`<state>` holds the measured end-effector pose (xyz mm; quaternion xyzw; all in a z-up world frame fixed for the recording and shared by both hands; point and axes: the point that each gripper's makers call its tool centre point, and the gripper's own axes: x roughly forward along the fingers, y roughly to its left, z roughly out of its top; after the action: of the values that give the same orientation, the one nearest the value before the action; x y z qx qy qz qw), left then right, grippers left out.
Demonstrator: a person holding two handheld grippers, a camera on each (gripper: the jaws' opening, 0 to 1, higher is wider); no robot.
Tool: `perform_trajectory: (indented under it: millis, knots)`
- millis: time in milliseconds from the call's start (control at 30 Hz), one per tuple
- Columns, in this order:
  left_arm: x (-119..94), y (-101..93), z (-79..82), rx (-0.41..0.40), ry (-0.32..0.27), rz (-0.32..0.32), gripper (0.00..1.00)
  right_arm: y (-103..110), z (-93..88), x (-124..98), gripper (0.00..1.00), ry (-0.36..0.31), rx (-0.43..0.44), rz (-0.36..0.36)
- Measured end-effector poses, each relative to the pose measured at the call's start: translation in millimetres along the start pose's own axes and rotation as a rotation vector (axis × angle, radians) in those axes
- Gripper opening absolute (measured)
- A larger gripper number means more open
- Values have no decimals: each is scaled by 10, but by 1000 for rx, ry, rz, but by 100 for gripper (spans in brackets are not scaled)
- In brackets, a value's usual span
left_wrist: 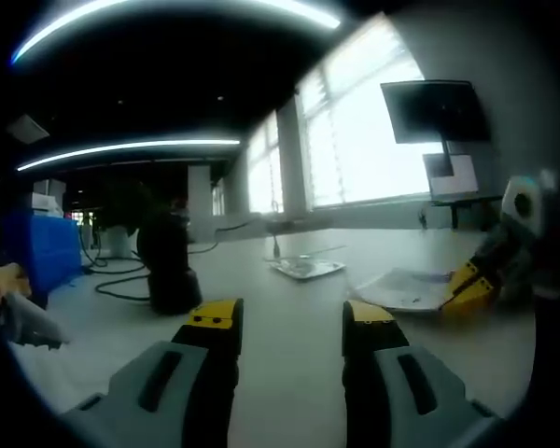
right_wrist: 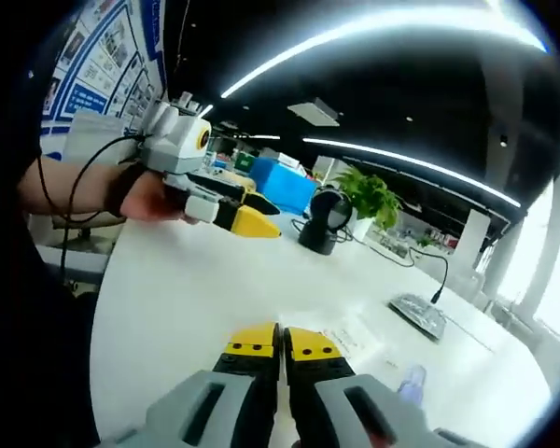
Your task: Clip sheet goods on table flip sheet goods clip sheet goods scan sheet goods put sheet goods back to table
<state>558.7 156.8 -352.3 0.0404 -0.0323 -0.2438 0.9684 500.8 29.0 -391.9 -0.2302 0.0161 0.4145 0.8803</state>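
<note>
The sheet goods [left_wrist: 406,289] are pinched by the right tongs [right_wrist: 280,343] on the surface [left_wrist: 289,327] (for flipping, presumably); the left tongs [left_wrist: 289,317] are held wide.

The left gripper [left_wrist: 287,327] hovers with jaws apart over the white table [left_wrist: 289,294], while the right gripper [left_wrist: 474,280] seemingly pinches a sheet [left_wrist: 401,289].
</note>
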Motion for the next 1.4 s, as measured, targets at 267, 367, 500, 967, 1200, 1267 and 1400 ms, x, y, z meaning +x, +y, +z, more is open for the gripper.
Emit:
perform_trajectory:
  millis: [267,367,500,967,1200,1267,1400]
  knots:
    - [2,7,1,1,-2,0,35,45,-36,-59,0,-2,2,26]
    - [1,7,2,0,-2,0,35,86,-35,-77,3,-1,-9,41]
    - [1,3,-2,3,0,-2,35,78,8,-128,2,-20,16,40]
    - [-1,1,5,2,-3,-1,35,-95,87,-158,2,-60,82,-29]
    - [-4,-2,11,0,-7,-2,35,-9,-34,-14,6,24,-119,-75]
    - [-5,-4,12,1,-7,-3,35,-26,-68,16,2,45,-178,-97]
    - [-6,-3,14,0,-8,-2,35,-31,-91,56,0,56,-184,-113]
